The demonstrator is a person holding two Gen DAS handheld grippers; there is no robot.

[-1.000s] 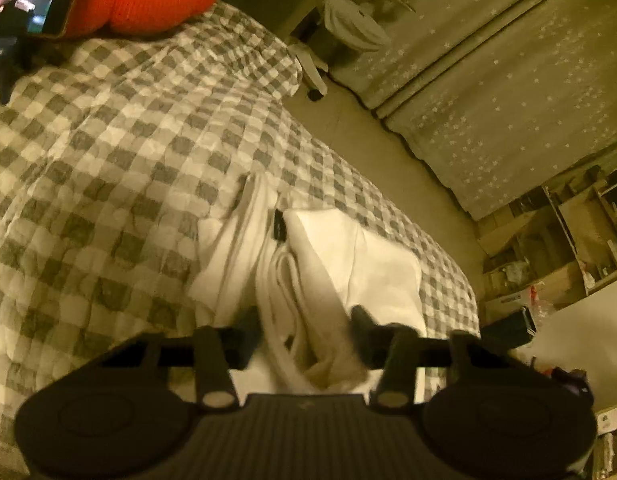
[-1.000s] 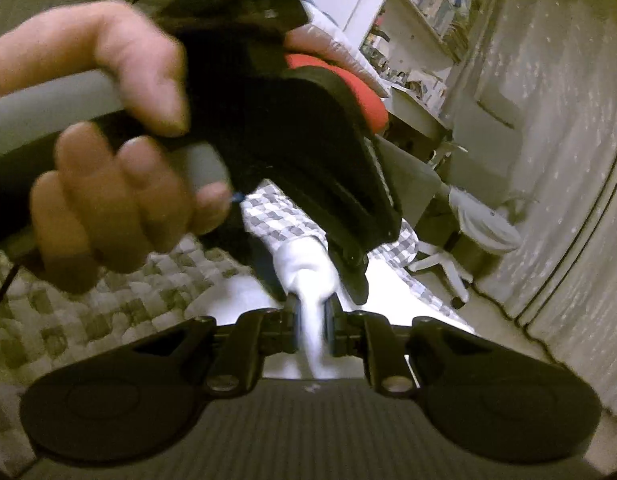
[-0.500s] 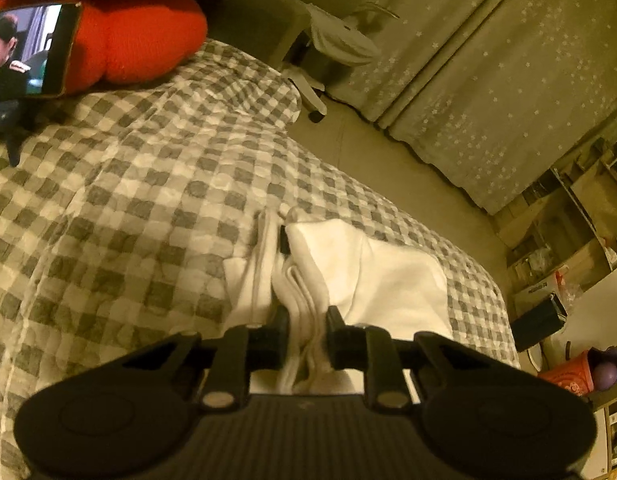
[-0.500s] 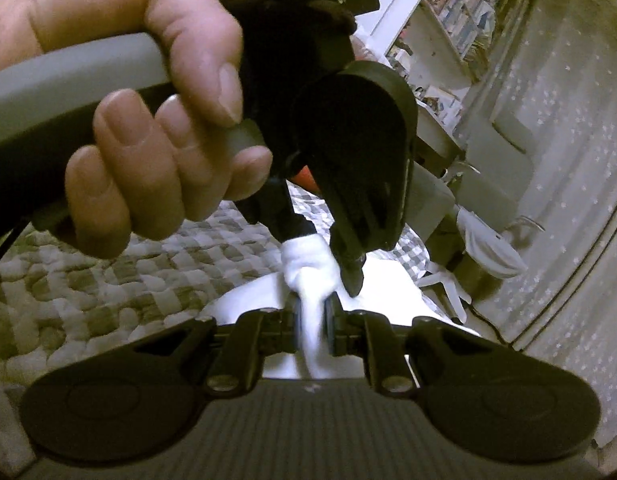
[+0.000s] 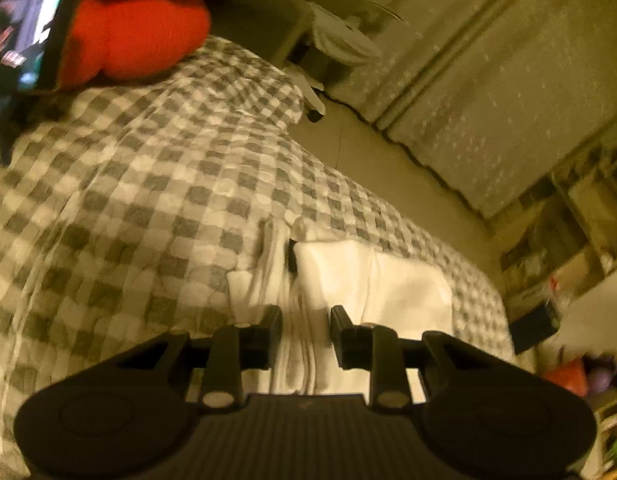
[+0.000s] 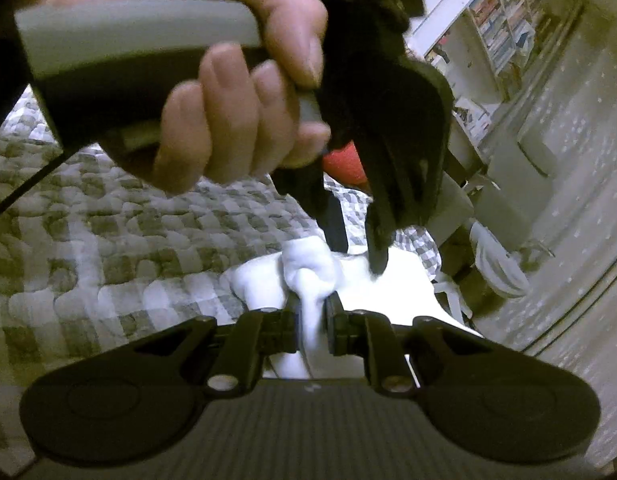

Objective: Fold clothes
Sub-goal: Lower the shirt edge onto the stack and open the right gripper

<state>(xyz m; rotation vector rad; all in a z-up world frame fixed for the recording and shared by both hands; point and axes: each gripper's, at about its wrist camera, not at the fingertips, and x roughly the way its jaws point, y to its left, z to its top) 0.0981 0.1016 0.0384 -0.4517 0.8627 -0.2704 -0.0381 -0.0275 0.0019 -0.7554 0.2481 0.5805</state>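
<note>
both views are blurring with motion, so the folds of the white garment are running together and its edges are hard to trace; its near part is disappearing under the body of the left gripper in the left wrist view. the garment is lying bunched on the checked bedspread, with a small dark tag or label showing at a fold, too small to read. in the right wrist view a person's hand is gripping the grey handle of the left gripper and filling much of the frame, hiding most of the bed behind it. the right gripper is pinching a raised ridge of white cloth between narrowly set jaws, the pads pressing on it. the left gripper's jaws are opening, standing a little apart with gathered folds of the garment between them; whether the pads are touching the cloth is hard to tell. a red cushion and a lit phone screen are sitting at the far end of the bed, partly cut off by the frame edge.
</note>
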